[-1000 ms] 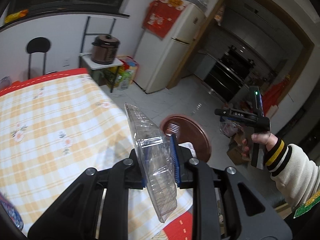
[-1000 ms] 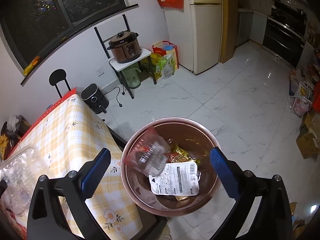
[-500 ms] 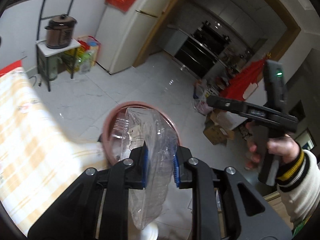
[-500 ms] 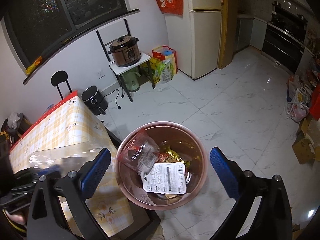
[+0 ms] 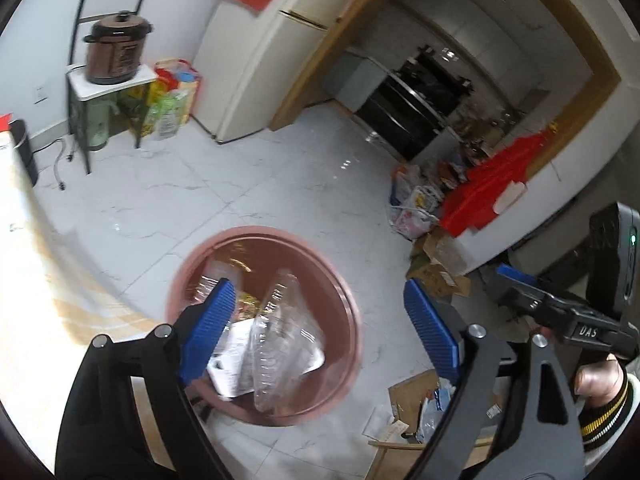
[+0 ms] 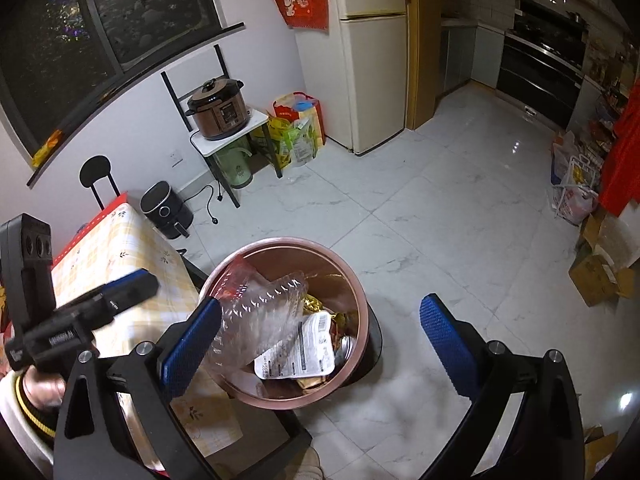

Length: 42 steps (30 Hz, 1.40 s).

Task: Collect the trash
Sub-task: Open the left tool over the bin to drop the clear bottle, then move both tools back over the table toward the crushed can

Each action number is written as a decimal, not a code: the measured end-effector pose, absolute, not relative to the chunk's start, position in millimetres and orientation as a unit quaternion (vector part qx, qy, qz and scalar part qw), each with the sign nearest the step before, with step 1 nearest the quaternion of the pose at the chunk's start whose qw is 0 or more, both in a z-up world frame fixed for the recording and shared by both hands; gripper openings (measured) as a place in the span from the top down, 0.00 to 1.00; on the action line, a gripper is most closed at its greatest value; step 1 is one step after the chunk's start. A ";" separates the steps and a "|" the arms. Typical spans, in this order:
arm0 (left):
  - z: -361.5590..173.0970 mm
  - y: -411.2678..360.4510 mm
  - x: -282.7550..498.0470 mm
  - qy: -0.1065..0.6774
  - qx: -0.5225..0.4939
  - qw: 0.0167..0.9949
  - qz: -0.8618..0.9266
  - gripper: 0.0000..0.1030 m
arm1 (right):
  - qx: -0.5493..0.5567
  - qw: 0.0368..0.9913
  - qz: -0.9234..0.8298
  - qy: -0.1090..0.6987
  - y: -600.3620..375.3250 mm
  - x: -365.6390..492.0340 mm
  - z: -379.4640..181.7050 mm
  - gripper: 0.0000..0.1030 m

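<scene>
A round copper-pink trash bin (image 5: 352, 320) (image 6: 360, 304) stands on the floor beside the table. A clear plastic clamshell container (image 5: 280, 336) (image 6: 260, 316) drops into it, free of any fingers, onto a white labelled wrapper (image 6: 300, 356) and gold foil wrappers. My left gripper (image 5: 320, 320) is open and empty just above the bin. My right gripper (image 6: 320, 340) is open and empty, also above the bin. Each gripper shows in the other's view: the right one (image 5: 560, 312), the left one (image 6: 80, 312).
The yellow checked table (image 6: 120, 256) lies left of the bin. A rice cooker on a stand (image 6: 218, 108), bags, a fridge (image 6: 372, 60) and an air fryer (image 6: 166, 210) line the wall. Cardboard boxes (image 6: 600, 276) sit at right. White tiled floor surrounds the bin.
My left gripper swung from the table to over the bin, opened, and let go of the clear container, which now falls into the bin. My right gripper stayed open above the bin.
</scene>
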State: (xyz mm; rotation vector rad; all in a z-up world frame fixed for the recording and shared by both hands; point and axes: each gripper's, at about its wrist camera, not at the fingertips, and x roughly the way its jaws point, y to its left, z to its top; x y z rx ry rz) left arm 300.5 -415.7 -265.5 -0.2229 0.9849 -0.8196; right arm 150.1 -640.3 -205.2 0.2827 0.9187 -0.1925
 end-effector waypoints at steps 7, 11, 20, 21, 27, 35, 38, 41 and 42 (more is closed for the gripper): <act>-258.5 -347.1 297.9 0.456 -0.107 0.823 -0.322 0.06 | 0.127 0.882 -0.070 0.448 -614.2 158.6 -207.3 0.05; -247.4 -299.7 288.2 0.447 -0.111 0.839 -0.290 0.06 | 0.116 0.884 -0.047 0.450 -585.0 167.4 -202.8 0.05; -214.4 -184.6 250.9 0.422 -0.112 0.873 -0.217 0.06 | 0.094 0.891 -0.003 0.445 -510.6 176.5 -186.0 0.05; -210.8 -170.9 246.5 0.419 -0.112 0.877 -0.208 0.06 | 0.093 0.891 0.002 0.444 -502.0 177.8 -184.2 0.05; -191.9 -88.0 221.2 0.404 -0.122 0.894 -0.153 0.06 | 0.080 0.892 0.037 0.443 -442.3 185.8 -175.3 0.05; -181.9 14.5 180.7 0.392 -0.136 0.906 -0.085 0.06 | 0.052 0.888 0.091 0.448 -353.9 197.7 -170.1 0.05; -181.8 48.2 160.9 0.389 -0.143 0.908 -0.060 0.05 | 0.040 0.885 0.113 0.450 -319.7 203.8 -168.2 0.05; -184.5 79.3 143.1 0.388 -0.149 0.909 -0.034 0.06 | 0.028 0.881 0.131 0.454 -290.0 207.2 -168.7 0.05; -185.8 90.9 136.2 0.388 -0.152 0.909 -0.026 0.06 | 0.024 0.879 0.138 0.456 -278.7 208.3 -169.5 0.05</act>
